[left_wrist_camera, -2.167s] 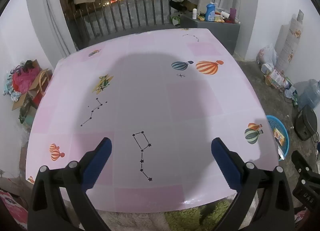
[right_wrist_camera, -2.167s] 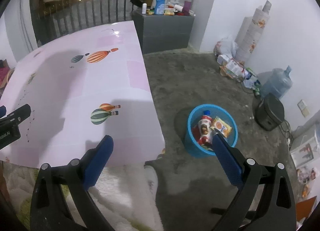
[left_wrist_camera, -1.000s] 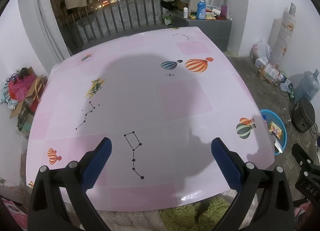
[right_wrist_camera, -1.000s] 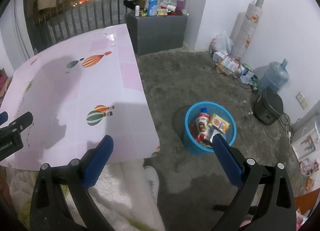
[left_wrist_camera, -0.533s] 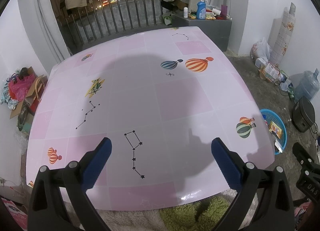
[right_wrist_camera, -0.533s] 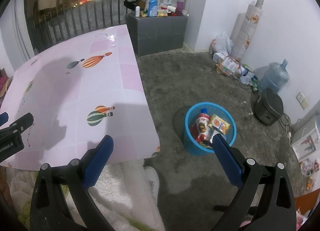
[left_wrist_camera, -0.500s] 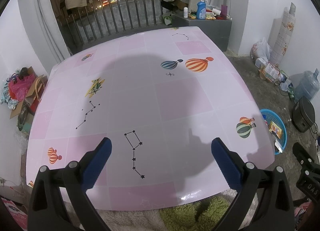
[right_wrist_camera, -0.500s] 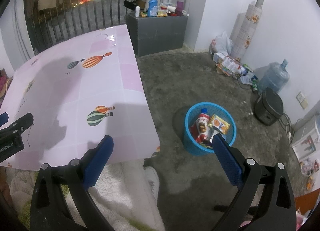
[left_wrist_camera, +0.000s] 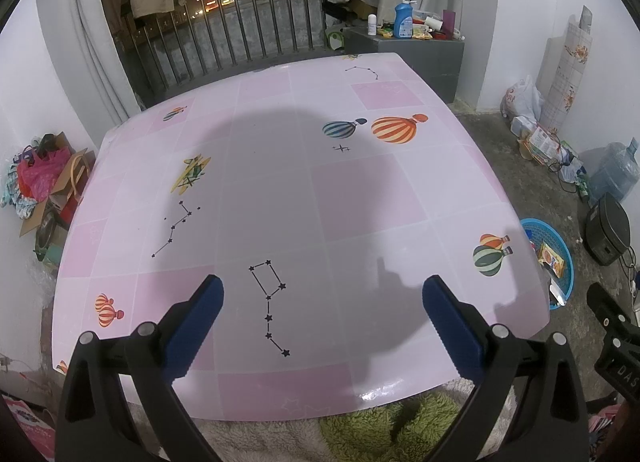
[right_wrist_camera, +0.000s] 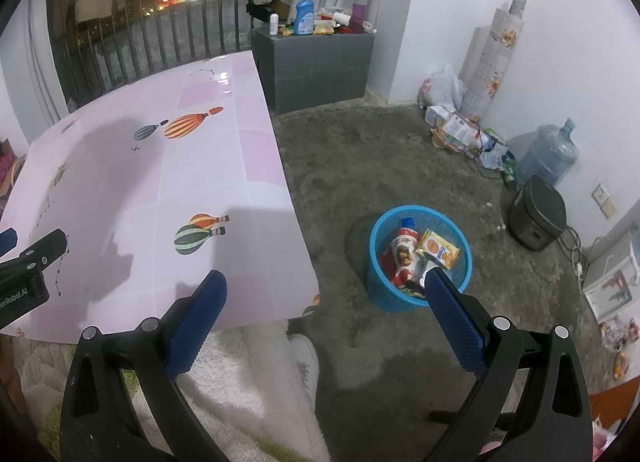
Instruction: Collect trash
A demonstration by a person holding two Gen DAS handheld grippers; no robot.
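A blue plastic basket (right_wrist_camera: 460,230) stands on the concrete floor to the right of the table and holds a red bottle (right_wrist_camera: 402,252), an orange snack packet (right_wrist_camera: 438,249) and other wrappers. It also shows at the right edge of the left wrist view (left_wrist_camera: 560,246). My left gripper (left_wrist_camera: 322,308) is open and empty above the near part of the pink table (left_wrist_camera: 280,190). My right gripper (right_wrist_camera: 324,296) is open and empty, held beyond the table's right corner, with its right fingertip in front of the basket.
A grey cabinet (right_wrist_camera: 320,62) with bottles stands behind the table by the balcony railing. A water jug (right_wrist_camera: 548,156), a black appliance (right_wrist_camera: 538,218) and loose packaging (right_wrist_camera: 460,128) lie along the right wall. Bags (left_wrist_camera: 40,178) lie left of the table. A fluffy rug (right_wrist_camera: 240,382) lies below.
Both grippers have pulled back and risen a little since the oldest frames, so more of the table and floor shows. Over the last half second nothing has visibly moved.
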